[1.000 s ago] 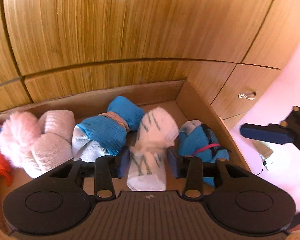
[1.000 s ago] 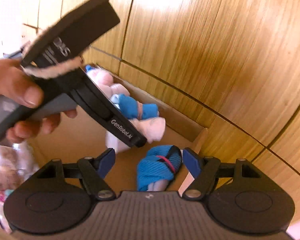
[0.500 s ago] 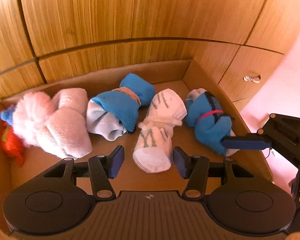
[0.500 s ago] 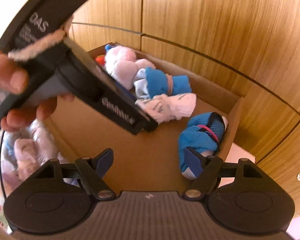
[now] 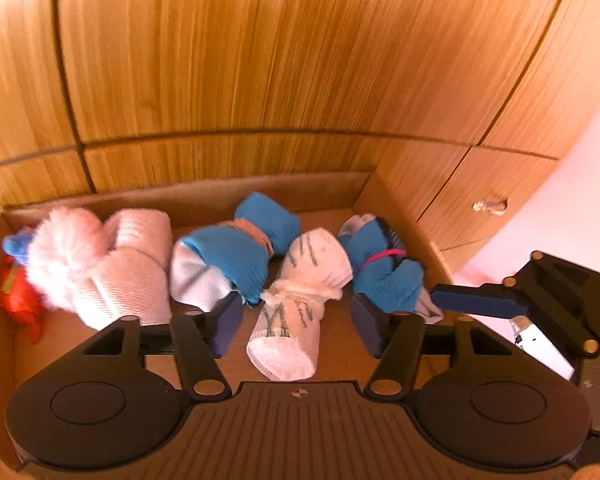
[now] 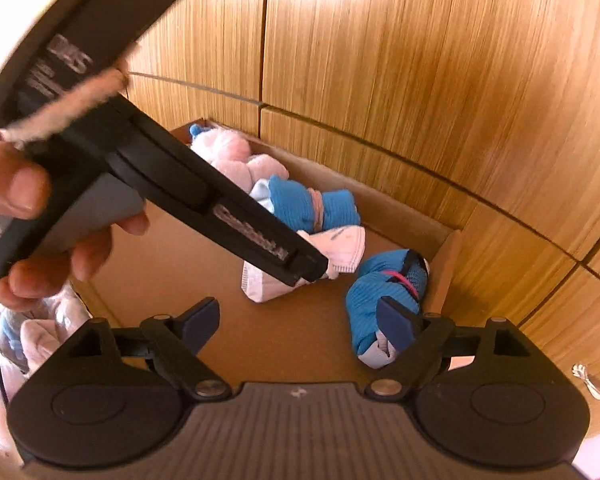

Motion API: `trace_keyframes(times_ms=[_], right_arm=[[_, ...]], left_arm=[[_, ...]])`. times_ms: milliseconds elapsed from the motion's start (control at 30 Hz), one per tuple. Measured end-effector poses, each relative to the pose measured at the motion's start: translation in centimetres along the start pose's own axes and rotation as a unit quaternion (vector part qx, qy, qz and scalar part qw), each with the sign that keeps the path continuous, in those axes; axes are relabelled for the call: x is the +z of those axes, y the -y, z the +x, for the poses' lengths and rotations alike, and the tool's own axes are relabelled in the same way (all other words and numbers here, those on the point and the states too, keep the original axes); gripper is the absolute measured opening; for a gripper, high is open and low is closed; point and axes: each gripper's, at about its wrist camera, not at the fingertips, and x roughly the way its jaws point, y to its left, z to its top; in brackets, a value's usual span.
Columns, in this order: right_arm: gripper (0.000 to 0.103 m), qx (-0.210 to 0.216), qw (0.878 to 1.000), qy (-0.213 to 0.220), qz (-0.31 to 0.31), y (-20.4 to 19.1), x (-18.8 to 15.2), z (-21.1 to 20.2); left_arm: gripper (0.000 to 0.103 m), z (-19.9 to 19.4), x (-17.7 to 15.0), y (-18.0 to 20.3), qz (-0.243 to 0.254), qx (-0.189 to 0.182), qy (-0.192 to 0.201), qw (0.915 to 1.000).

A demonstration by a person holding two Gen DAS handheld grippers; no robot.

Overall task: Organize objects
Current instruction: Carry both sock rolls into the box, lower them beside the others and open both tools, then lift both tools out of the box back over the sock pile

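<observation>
A cardboard box (image 5: 4, 320) sits against a wall of wooden cabinet panels (image 5: 260, 60), and a row of bundled socks lies along its far side. From left to right in the left wrist view: a small red and blue item (image 5: 16, 300) in the far left corner (too blurred to name), a fluffy pink sock bundle (image 5: 100, 264), a blue sock roll with a tan band (image 5: 236, 252), a white sock bundle with grey marks (image 5: 296, 300), and a blue sock roll with a pink band (image 5: 384, 272) near the right wall of the box.

The left gripper (image 5: 296, 324) hangs just above the white sock bundle with its jaws opening; the bundle lies on the box floor between the fingers, and neither pad presses on it, so it is let go. In the right wrist view the same gripper crosses the scene from the left, held in a person's hand (image 6: 32, 216).

The right gripper (image 6: 300, 320) is also opening. Its right finger (image 6: 396, 320) stands in front of the blue sock roll with a pink band, which rests on the box floor by the right wall, outside the gap; nothing sits between the fingers but bare cardboard
</observation>
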Motion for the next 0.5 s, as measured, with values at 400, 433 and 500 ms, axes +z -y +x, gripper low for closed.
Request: trace_keyframes(times_ms=[400, 433, 500], right_arm=[[0.090, -0.026, 0.998, 0.054, 0.005, -3.2, 3.0, -7.3], [0.091, -0.029, 0.998, 0.063, 0.007, -3.6, 3.4, -8.3], [0.094, -0.033, 0.996, 0.087, 0.016, -4.6, 4.1, -10.5]], left_arm=[[0.080, -13.2, -2.1, -3.0, -0.005, -0.013, 0.081, 0.9966], [0.081, -14.7, -2.3, -3.3, -0.005, -0.011, 0.091, 0.9958], [0.085, -18.2, -3.5, -4.4, -0.002, -0.005, 0.115, 0.9933]])
